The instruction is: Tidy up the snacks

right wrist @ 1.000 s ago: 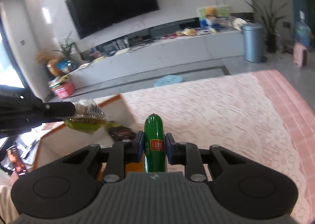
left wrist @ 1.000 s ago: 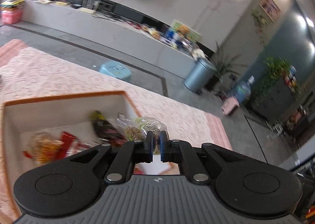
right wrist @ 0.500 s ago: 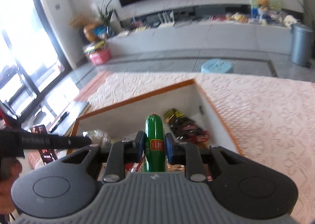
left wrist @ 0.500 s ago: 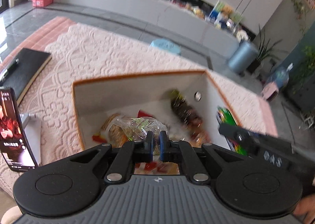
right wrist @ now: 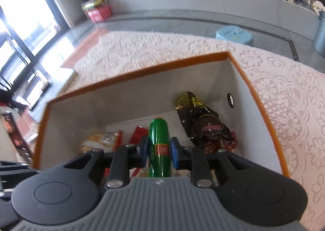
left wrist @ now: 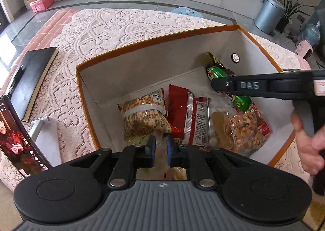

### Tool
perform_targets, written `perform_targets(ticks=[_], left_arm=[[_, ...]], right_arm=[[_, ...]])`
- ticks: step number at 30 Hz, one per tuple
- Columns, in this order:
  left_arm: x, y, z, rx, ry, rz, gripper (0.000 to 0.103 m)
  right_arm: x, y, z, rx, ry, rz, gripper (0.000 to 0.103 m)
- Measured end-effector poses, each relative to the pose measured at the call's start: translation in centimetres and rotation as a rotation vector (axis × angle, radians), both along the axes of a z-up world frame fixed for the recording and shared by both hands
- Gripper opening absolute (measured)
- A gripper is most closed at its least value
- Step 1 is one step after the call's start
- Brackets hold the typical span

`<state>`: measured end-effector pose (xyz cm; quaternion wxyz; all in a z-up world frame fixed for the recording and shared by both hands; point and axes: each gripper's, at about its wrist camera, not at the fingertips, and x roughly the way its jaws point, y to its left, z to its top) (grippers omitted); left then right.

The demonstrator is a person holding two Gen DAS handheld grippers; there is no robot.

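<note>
My left tool [left wrist: 160, 150], at the lower middle of its frame, is opening over the box [left wrist: 154, 40]; a clear bag [left wrist: 160, 157] sits loosely between the pads, released among the packets. A second ago it was gripped above the rim. My right tool [right wrist: 158, 154] holds the green sausage [right wrist: 158, 139] tight, now over the box too; drop pending.
</note>
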<state>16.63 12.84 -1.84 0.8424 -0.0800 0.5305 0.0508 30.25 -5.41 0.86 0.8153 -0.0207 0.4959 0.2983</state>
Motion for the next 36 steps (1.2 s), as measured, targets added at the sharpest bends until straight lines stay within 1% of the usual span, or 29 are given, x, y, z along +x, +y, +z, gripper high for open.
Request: perform_targets(ticks=[1,3,4,5,8,12,15,16,17,21,24,26,30,33,35,36], left_arm=[[0.1,0.2,0.0,-0.007,0.002,0.004,0.016],[0.3,0.6,0.0,-0.015,-0.005,0.016,0.030],[0.3,0.7,0.2,-0.018,-0.015,0.025,0.034],[0.3,0.8,0.3,-0.021,-0.024,0.032,0.041],[0.4,0.8,0.8,-0.036,-0.055,0.036,0.051],[0.5,0.6,1.1,-0.049,-0.075,0.042,0.053],[0.4,0.5,1.4,-0.052,-0.086,0.045,0.055],[0.2,0.5,1.5,-0.054,-0.091,0.049,0.056],[0.1,0.5,1.7,-0.055,-0.095,0.052,0.056],[-0.5,0.5,2.4,-0.074,-0.117,0.063,0.056],[-1.1,0.1,3.1,-0.090,-0.137,0.058,0.056],[-1.5,-0.3,3.7,-0.096,-0.154,0.047,0.058],[-2.8,-1.6,5.4,-0.098,-0.213,0.014,0.059],[-4.0,-2.6,6.8,-0.082,-0.283,-0.009,0.060],[-5.1,-3.3,7.9,-0.060,-0.352,-0.020,0.062],[-5.7,-3.6,8.3,-0.048,-0.388,-0.025,0.063]], right_arm=[[0.3,0.2,-0.5,-0.013,0.006,0.006,0.020],[1.0,0.7,-1.2,-0.031,0.019,0.008,0.020],[1.4,0.9,-1.5,-0.040,0.026,0.007,0.020],[1.7,1.1,-1.7,-0.049,0.031,0.007,0.020],[2.3,1.7,-2.4,-0.065,0.050,0.019,0.020],[2.9,2.0,-2.7,-0.066,0.056,0.018,0.021],[3.2,2.2,-2.4,-0.068,0.049,0.013,0.024],[3.2,2.2,-2.2,-0.067,0.045,0.011,0.028],[3.2,2.1,-2.0,-0.063,0.044,0.007,0.030],[2.6,1.5,-0.4,-0.042,0.020,-0.004,0.031],[1.8,0.7,0.9,-0.021,-0.001,-0.016,0.036],[0.9,-0.1,2.2,-0.011,-0.033,-0.028,0.041],[-1.5,-2.0,5.4,0.019,-0.115,-0.059,0.046],[-4.1,-4.5,8.4,0.062,-0.193,-0.092,0.056],[-6.4,-6.5,10.3,0.093,-0.255,-0.120,0.063],[-7.4,-7.3,11.1,0.101,-0.279,-0.132,0.065]])
